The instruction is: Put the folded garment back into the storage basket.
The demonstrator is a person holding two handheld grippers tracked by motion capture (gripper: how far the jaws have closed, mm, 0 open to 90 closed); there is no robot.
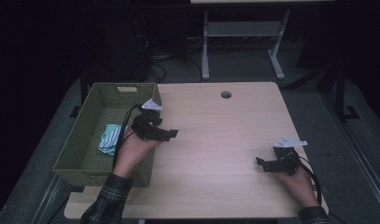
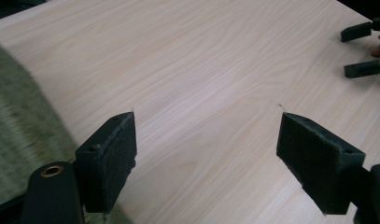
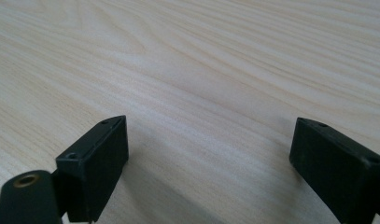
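Striped cloth [image 1: 110, 138] in green basket [image 1: 80, 144], just left of left gripper [image 1: 171, 134]; right gripper [image 1: 261, 163] well apart. Both spread, empty.

Right gripper [image 3: 211, 154] jaws wide apart, nothing between them. Bare pale wood-grain table [image 3: 201, 60] beneath, jaw shadows falling on it. No table edge or corner in sight.

A light wooden table [image 1: 225, 135] fills the frame's middle; a white table frame [image 1: 243, 32] stands at top centre.
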